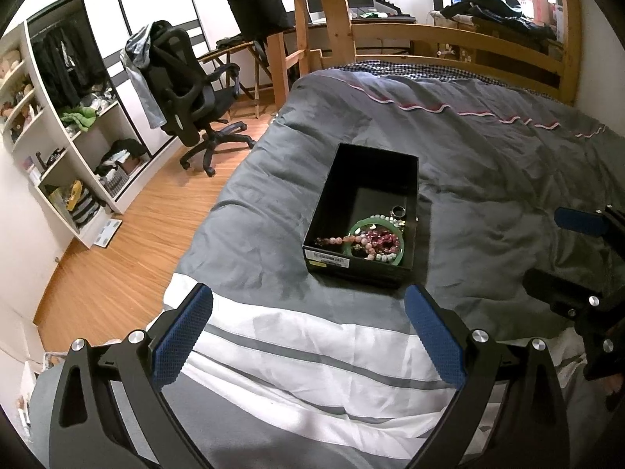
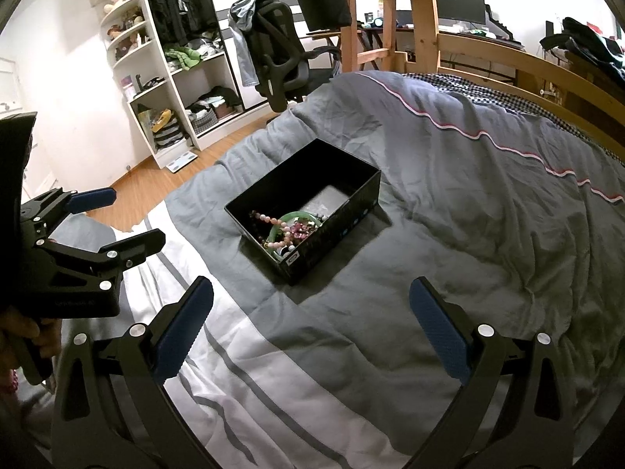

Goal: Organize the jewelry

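A black box (image 1: 332, 211) sits on the grey duvet (image 1: 488, 164), jewelry (image 1: 371, 240) heaped at its near end. Both the left gripper (image 1: 308, 336) and the right gripper (image 2: 312, 332) hover short of the box, jaws wide and empty. Only the left wrist view shows a dark ring (image 1: 398, 211) behind the green bangle (image 2: 291, 217).

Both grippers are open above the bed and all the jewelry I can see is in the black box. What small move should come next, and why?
Probably draw both grippers back a little. The left gripper and right gripper are open and hold nothing, and the green bangle and pink bead bracelet lie inside the black box. No loose jewelry shows on the grey duvet, so the sorting looks done.
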Demonstrator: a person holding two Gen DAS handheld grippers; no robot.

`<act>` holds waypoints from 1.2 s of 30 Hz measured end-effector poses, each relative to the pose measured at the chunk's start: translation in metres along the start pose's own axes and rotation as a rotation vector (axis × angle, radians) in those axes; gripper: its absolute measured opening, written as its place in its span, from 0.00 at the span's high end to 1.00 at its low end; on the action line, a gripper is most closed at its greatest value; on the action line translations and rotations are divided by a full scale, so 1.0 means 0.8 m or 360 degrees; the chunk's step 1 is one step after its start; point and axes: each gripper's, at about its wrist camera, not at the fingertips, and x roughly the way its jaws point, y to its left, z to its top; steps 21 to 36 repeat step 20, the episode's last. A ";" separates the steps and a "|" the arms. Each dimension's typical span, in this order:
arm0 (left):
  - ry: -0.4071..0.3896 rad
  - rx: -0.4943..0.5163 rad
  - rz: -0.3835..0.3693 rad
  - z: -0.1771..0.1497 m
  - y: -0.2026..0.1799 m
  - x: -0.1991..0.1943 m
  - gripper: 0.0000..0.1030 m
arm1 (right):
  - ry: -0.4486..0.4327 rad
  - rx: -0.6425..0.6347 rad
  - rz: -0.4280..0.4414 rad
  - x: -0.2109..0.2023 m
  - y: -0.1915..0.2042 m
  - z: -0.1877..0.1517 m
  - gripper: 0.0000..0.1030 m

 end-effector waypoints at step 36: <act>0.0012 -0.0022 -0.0015 0.000 0.003 -0.001 0.06 | 0.0017 -0.0003 -0.0001 0.004 0.003 -0.004 0.04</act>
